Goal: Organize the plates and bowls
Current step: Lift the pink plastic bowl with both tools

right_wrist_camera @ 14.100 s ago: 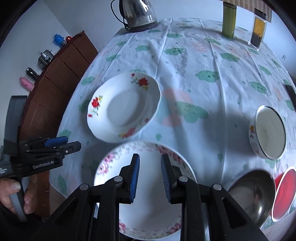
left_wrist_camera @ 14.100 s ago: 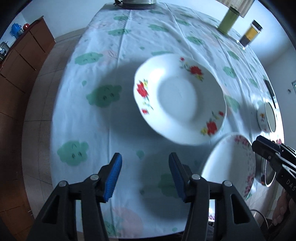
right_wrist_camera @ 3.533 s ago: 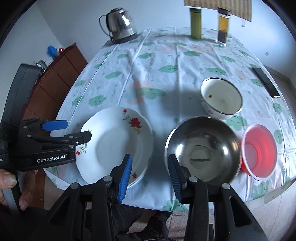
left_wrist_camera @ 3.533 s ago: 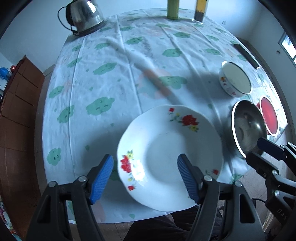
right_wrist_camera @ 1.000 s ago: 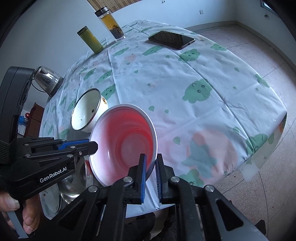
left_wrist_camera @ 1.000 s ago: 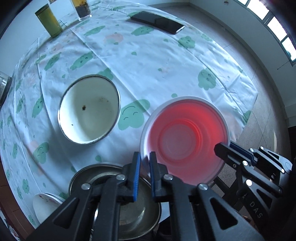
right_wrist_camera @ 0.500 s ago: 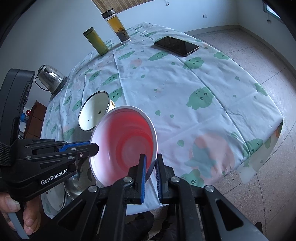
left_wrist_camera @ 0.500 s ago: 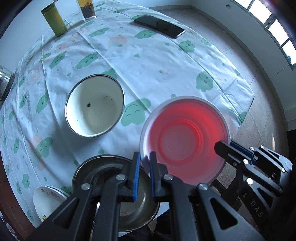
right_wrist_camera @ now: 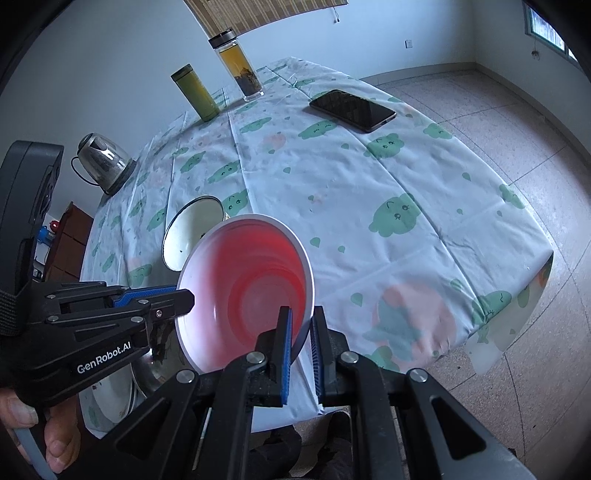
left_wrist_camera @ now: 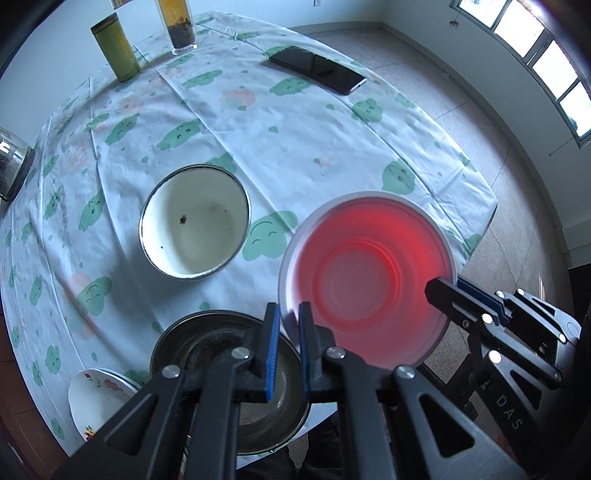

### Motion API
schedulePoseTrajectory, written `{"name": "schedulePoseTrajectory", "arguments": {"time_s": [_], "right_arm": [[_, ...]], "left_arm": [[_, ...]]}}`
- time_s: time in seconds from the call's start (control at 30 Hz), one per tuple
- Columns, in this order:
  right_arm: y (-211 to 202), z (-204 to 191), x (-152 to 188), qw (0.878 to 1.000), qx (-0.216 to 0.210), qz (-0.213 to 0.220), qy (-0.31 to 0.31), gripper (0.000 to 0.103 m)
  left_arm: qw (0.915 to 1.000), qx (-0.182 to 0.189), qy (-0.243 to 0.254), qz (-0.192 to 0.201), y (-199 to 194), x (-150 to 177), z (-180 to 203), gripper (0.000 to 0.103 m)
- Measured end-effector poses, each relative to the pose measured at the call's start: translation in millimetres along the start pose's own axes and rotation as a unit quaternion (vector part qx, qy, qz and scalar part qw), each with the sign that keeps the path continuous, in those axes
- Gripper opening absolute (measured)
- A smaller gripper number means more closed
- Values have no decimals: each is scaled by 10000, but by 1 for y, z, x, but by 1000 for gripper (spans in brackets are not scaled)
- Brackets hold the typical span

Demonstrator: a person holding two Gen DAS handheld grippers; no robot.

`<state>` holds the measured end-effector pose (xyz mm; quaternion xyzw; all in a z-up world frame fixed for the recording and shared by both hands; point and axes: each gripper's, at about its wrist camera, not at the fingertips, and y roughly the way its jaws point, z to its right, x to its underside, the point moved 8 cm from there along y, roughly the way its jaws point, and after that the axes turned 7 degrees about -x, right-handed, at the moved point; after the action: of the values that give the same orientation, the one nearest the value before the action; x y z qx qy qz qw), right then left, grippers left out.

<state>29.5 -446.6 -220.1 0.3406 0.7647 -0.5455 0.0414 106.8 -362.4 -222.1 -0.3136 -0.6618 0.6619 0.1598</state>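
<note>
A red bowl with a white rim hangs tilted in the air over the table's near corner, held by both grippers. My left gripper is shut on its left rim; in the right wrist view this left gripper reaches in from the left. My right gripper is shut on the rim of the red bowl on the opposite side, and the right gripper shows at the bowl's right edge. Below stand a steel bowl, a white enamel bowl and a flowered plate.
On the cloud-print tablecloth lie a black phone and, at the far side, a green flask and a tea bottle. A kettle stands at the far left. A hand holds the left gripper's handle.
The red bowl has risen a little off the table with both grippers still clamped on its rim. More of the steel bowl and the plate shows beneath the left gripper.
</note>
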Motion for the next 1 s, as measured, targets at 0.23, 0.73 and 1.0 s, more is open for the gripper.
{"name": "schedulePoseTrajectory", "arguments": {"time_s": [0.23,0.73,1.0], "right_arm": [[-2,-1,-4,10000,58,8,-67,11],[-9,-11,-13,9996,85,85,-249,11],[-8,-22,-14,9992,67,49,-397,11]], "left_arm": [[9999,20,-32,93,-9,-1,0,7],[9997,-3,-120,216,-26,0,-8,7],[9994,3,-235,252,-32,3,-17,7]]}}
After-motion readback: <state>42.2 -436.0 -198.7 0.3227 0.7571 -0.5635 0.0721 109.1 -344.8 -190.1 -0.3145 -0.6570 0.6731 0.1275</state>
